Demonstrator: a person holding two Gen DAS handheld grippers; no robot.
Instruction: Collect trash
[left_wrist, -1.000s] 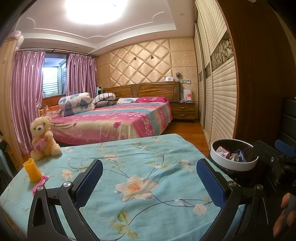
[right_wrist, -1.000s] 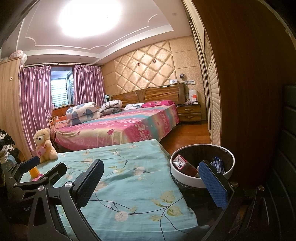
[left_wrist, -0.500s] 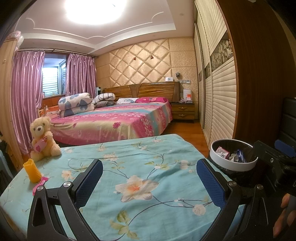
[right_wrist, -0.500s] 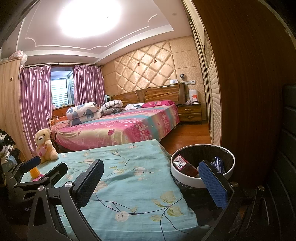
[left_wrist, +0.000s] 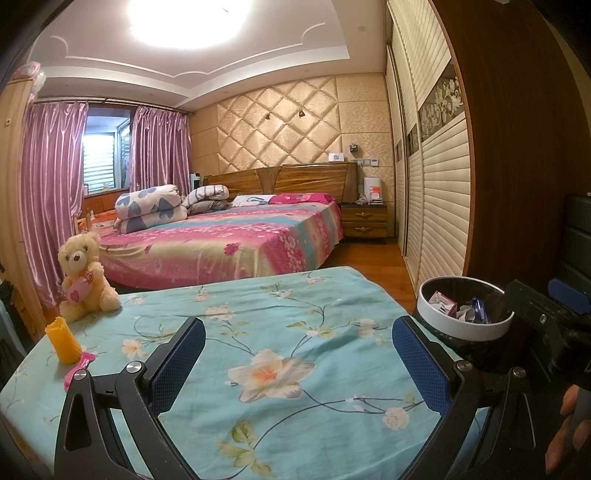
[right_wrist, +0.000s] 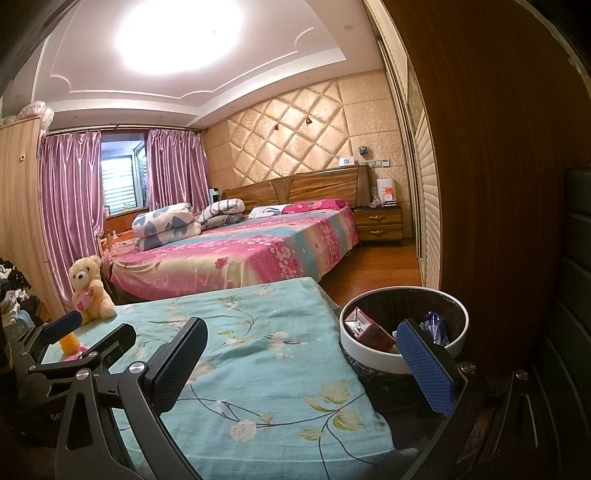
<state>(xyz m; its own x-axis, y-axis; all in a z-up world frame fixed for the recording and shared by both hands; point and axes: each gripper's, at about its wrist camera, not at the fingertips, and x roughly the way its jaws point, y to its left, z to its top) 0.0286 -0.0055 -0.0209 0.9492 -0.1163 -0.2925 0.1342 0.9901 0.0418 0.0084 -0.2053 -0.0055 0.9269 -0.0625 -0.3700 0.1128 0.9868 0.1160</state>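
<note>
A white-rimmed trash bin (left_wrist: 464, 325) with a black liner stands right of the table with the teal floral cloth (left_wrist: 280, 354). It holds a pink box (left_wrist: 444, 303) and blue wrappers; it also shows in the right wrist view (right_wrist: 402, 360). My left gripper (left_wrist: 298, 356) is open and empty above the cloth. My right gripper (right_wrist: 301, 360) is open and empty, its right finger in front of the bin. The left gripper also shows at the left of the right wrist view (right_wrist: 98, 330).
A teddy bear (left_wrist: 84, 282), a yellow ridged object (left_wrist: 63, 339) and a pink item (left_wrist: 79, 369) sit at the table's left end. A large bed (left_wrist: 229, 240) lies beyond. A dark wooden panel (right_wrist: 498, 184) and louvred wardrobe doors (left_wrist: 439, 192) close the right side.
</note>
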